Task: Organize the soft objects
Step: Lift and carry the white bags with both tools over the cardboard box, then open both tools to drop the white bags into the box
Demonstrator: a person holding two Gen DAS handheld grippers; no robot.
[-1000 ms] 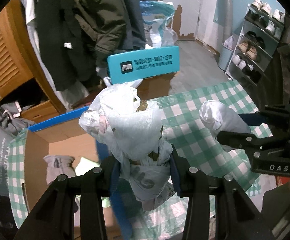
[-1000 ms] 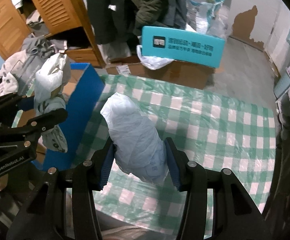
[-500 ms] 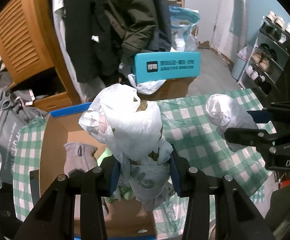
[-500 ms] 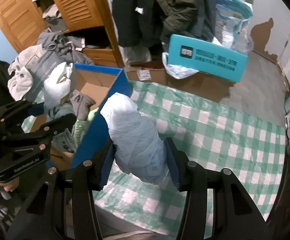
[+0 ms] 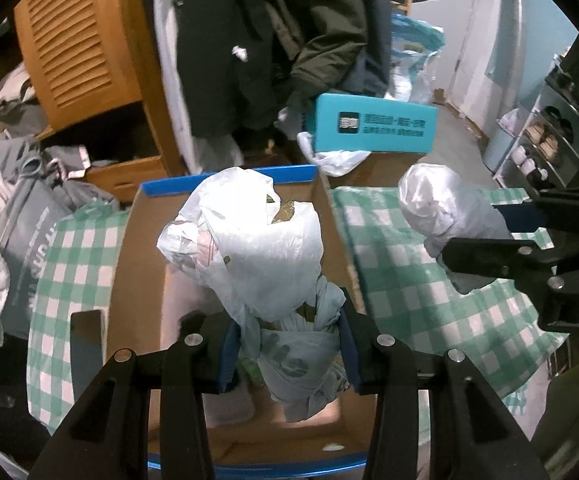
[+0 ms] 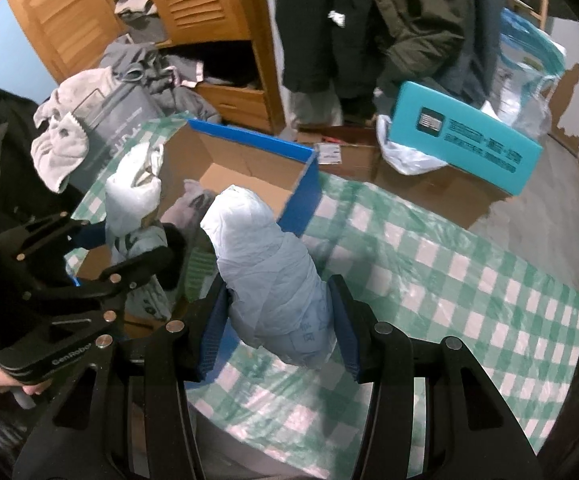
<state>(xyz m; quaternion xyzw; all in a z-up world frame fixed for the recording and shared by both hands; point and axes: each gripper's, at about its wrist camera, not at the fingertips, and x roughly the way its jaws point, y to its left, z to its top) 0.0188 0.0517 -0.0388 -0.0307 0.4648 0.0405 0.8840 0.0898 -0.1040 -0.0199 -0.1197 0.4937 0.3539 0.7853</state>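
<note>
We've got a green checked tablecloth [image 6: 469,280] spread over the table, and an open cardboard box [image 5: 225,436] with blue outer walls sitting on it. In the right wrist view the box is up at about 10 o'clock from the bundle we're holding there. In it, a grey glove [image 6: 193,204] and something green [image 6: 199,268]. Our left gripper [image 5: 287,350] is pinching a white plastic bag [image 5: 249,244] stuffed with soft things, hanging right over the box opening. Our right gripper [image 6: 279,314] is clamped on a wrapped pale bundle [image 6: 269,264], held above the cloth just beside the box's blue wall, at 3 o'clock of the left one.
</note>
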